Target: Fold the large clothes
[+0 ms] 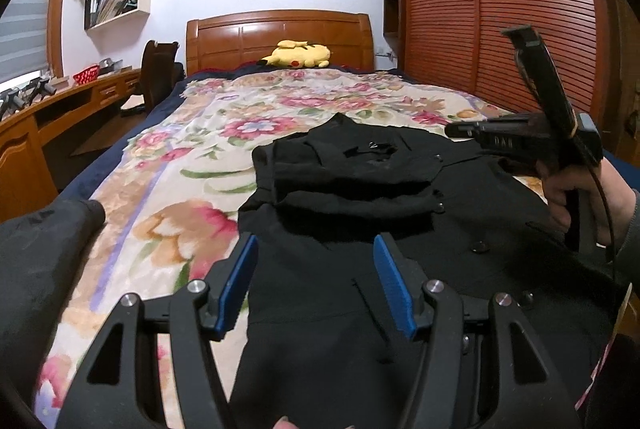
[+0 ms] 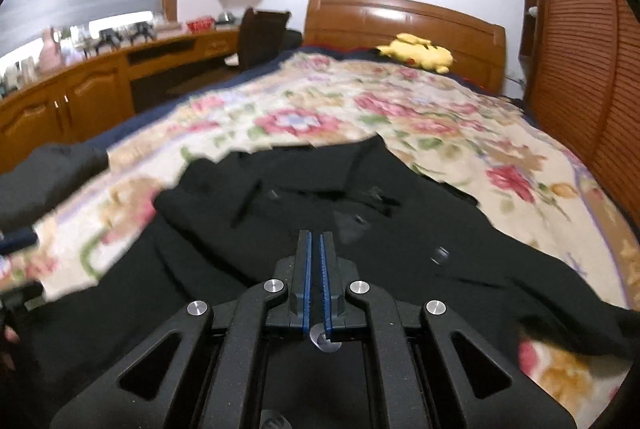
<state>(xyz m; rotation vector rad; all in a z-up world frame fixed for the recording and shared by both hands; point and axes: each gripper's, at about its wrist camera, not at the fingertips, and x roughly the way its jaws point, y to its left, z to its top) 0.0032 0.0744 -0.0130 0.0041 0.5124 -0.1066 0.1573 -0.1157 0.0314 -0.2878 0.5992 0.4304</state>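
A black buttoned coat (image 1: 360, 213) lies spread on the floral bedspread, its upper part folded over itself. My left gripper (image 1: 316, 263) hovers low over the coat's left edge, open, with nothing between its blue pads (image 1: 240, 281). A hand (image 1: 568, 189) holds my right gripper (image 1: 452, 131) above the coat's right side, pointing left. In the right wrist view that right gripper (image 2: 315, 237) is shut, blue pads together and empty, above the middle of the coat (image 2: 280, 221). This view is blurred by motion.
The bedspread (image 1: 200, 133) covers a bed with a wooden headboard (image 1: 280, 33) and a yellow plush toy (image 1: 296, 55). Another dark garment (image 1: 40, 253) lies at the bed's left edge. A wooden desk (image 1: 60, 109) runs along the left, a slatted wardrobe (image 1: 500, 9) along the right.
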